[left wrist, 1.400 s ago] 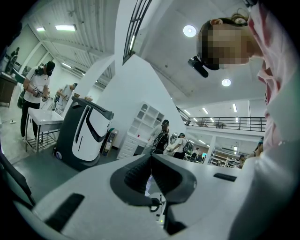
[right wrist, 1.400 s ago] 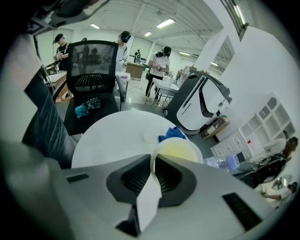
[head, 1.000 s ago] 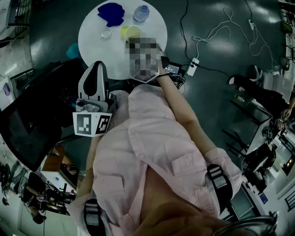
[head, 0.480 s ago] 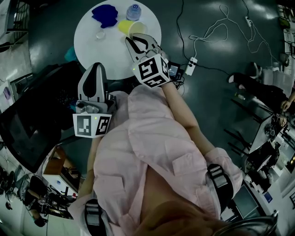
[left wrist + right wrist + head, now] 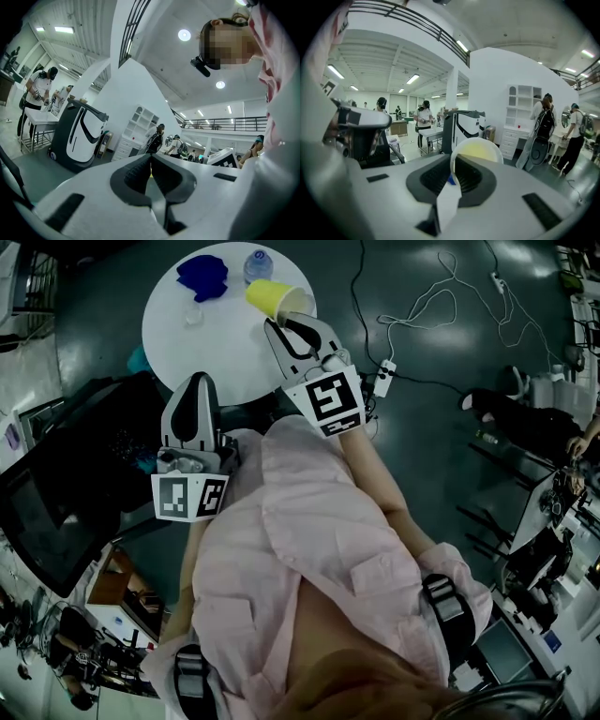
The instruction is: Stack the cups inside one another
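While the right hand-held gripper pinches it, the yellow cup tilts.

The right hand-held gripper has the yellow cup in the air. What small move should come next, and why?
Probably carry the yellow cup leftward toward what looks like a small clear cup on the white table. The right hand-held gripper pinches the yellow cup's rim above the table, and nothing is nested yet.

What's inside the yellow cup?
Only one jaw of the right gripper, which pinches the yellow cup by its rim. The inside above looks empty; the jaws cover the lower part.
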{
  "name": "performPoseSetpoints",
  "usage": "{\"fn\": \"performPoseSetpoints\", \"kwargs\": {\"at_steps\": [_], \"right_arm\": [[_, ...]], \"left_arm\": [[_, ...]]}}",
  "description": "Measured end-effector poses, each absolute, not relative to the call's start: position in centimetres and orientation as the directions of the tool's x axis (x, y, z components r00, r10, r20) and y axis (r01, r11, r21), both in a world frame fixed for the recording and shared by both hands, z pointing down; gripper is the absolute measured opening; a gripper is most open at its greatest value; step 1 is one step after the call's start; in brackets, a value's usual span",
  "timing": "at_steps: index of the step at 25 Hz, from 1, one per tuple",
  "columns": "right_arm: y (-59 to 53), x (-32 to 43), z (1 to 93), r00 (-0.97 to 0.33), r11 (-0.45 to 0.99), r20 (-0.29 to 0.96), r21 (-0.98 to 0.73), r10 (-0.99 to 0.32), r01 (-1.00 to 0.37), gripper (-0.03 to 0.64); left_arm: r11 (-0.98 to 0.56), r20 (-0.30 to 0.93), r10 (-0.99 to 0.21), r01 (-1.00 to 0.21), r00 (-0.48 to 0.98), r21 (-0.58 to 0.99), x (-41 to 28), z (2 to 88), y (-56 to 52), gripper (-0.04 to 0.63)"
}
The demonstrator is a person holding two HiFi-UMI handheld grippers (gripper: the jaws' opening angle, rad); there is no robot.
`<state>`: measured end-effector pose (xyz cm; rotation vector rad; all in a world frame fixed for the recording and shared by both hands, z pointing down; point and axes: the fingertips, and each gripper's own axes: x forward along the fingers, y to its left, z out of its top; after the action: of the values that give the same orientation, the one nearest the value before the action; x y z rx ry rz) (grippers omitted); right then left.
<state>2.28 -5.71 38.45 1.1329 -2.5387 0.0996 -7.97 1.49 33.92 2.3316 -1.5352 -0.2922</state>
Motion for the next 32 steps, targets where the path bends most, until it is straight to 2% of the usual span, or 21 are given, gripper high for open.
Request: {"fn": "performPoseSetpoints", "kwargs": {"at_steps": [8,18,32], "right_arm": [[-3.5,5.4,35.3,-0.592,0.618,0.246,0.04,-0.768,-0.785,0.046],[-0.4,11.2,34.5,-0.48,0.473,0.203,-0.088,-0.853,-0.877,0.046],[1.3,12.0,34.5,-0.503,0.494,0.2,-0.1,-0.841,-0.864,0.046]], "left_arm": [[-0.394,-0.012,-0.908,-0.842,0.419,0.368,-7.0,33.6,1.7,0.02],[-0.424,-0.01,-0.893,-0.836,0.449,0.347,-6.1,33.3,1.8,0.02],[-0.424,-0.012,-0.894,-0.839,0.447,0.341,-4.4,33.3,2.5,0.02]]}}
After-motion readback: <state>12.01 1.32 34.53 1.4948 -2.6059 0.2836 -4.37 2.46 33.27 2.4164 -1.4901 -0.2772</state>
